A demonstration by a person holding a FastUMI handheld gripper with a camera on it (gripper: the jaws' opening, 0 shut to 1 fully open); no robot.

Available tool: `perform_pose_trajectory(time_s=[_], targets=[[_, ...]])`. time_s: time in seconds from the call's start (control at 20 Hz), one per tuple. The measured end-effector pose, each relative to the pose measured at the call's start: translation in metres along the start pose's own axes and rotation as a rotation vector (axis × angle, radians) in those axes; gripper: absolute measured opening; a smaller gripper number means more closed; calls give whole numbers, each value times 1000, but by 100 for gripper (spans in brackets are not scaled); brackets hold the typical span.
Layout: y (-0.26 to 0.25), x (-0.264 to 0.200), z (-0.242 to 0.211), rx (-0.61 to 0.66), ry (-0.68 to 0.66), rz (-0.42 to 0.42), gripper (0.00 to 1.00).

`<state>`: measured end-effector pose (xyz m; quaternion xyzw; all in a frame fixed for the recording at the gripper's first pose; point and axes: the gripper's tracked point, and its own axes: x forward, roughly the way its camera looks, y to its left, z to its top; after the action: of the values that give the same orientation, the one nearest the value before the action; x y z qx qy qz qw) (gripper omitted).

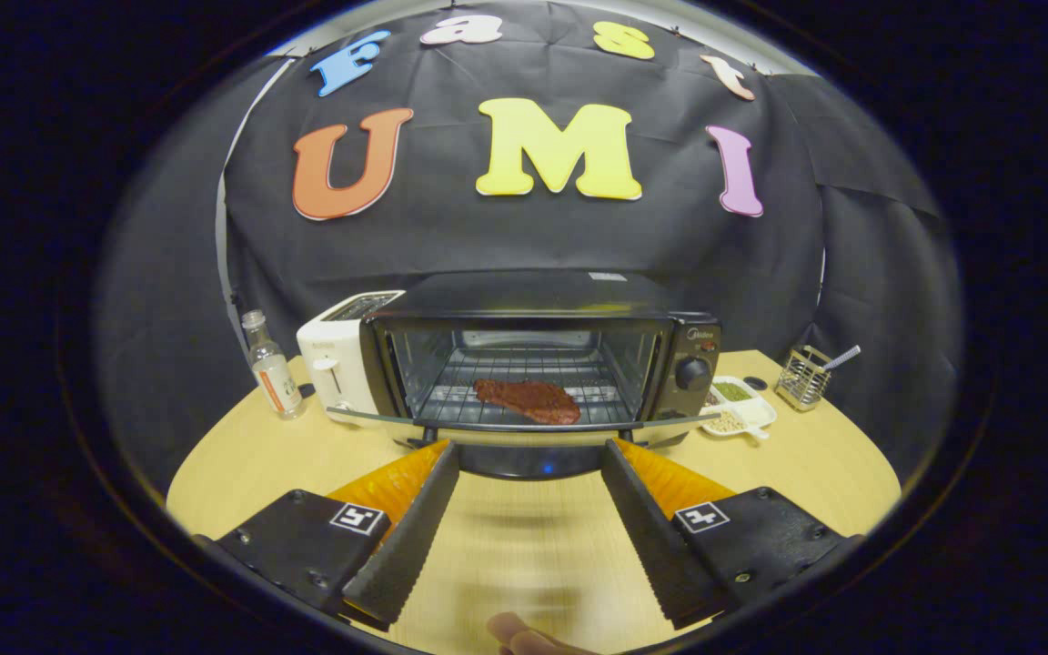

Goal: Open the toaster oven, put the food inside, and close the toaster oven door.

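**Mira:** Pale wooden table (233, 473) against the black cloth wall, with the toaster oven (538, 359) set at the far middle. Where does the job stand, would you say?

**Tom:** The food (526, 400), a reddish-brown slab, already lies on the wire rack (506, 382) inside, and the glass door (524, 424) hangs down flat toward us. So I judge closing the door is what's left.

**Mira:** And the gripper (529, 455)?

**Tom:** Jaws spread wide, nothing between them. The tips sit just short of the door's near edge, one toward each side of it.

**Mira:** How would you close it well?

**Tom:** Come in low, get under that near edge or its handle, and lift in an arc about the hinge at the oven's base. Stay centred so the door doesn't twist, and ease off near the top rather than slamming it.

**Mira:** Anything to mind nearby?

**Tom:** The white toaster (342, 364) touches or nearly touches the oven's left side, with a small bottle (274, 368) further left. A snack dish (738, 405) sits just right of the oven, and a wire holder (801, 376) beyond it. A straight push keeps clear of them all.
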<state>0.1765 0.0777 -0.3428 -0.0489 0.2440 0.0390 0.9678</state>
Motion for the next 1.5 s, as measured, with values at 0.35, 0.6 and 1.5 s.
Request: perform_pose_trajectory(time_s=[0.35, 0.6, 1.5], targets=[[-9, 34, 29, -33, 17, -36, 100], [-11, 44, 36, -16, 28, -24, 100], [-42, -246, 116, -42, -366, 56, 100]])
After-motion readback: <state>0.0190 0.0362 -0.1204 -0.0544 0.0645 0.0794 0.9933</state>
